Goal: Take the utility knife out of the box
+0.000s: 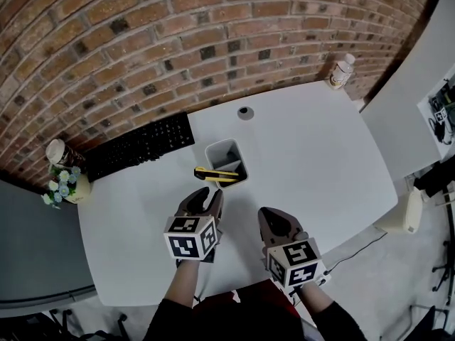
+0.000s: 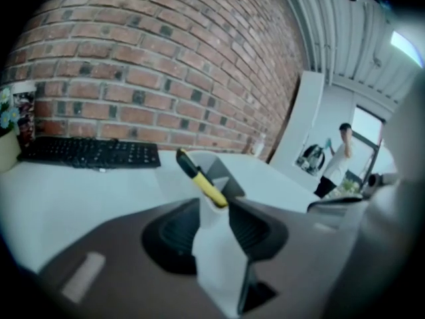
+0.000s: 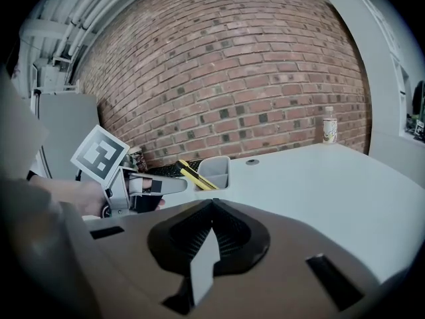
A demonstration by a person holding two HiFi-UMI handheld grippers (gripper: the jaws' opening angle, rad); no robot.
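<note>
A yellow and black utility knife (image 1: 217, 175) leans out of a small grey open box (image 1: 235, 150) at the middle of the white table, its handle over the box's near-left rim. My left gripper (image 1: 206, 195) hovers just short of the knife, open, with nothing between its jaws. In the left gripper view, the knife (image 2: 199, 178) and box (image 2: 224, 177) stand straight ahead of the gripper (image 2: 214, 212). My right gripper (image 1: 270, 216) is lower right of the box, shut and empty. The right gripper view shows its jaws (image 3: 211, 206) met, with the knife (image 3: 194, 175), box (image 3: 216, 170) and left gripper (image 3: 158, 186) ahead on the left.
A black keyboard (image 1: 142, 146) lies left of the box by the brick wall. A flower pot (image 1: 66, 185) and a jar (image 1: 57, 152) stand at the table's left end. A bottle (image 1: 342, 71) is at the far right corner, a cable grommet (image 1: 245, 112) behind the box.
</note>
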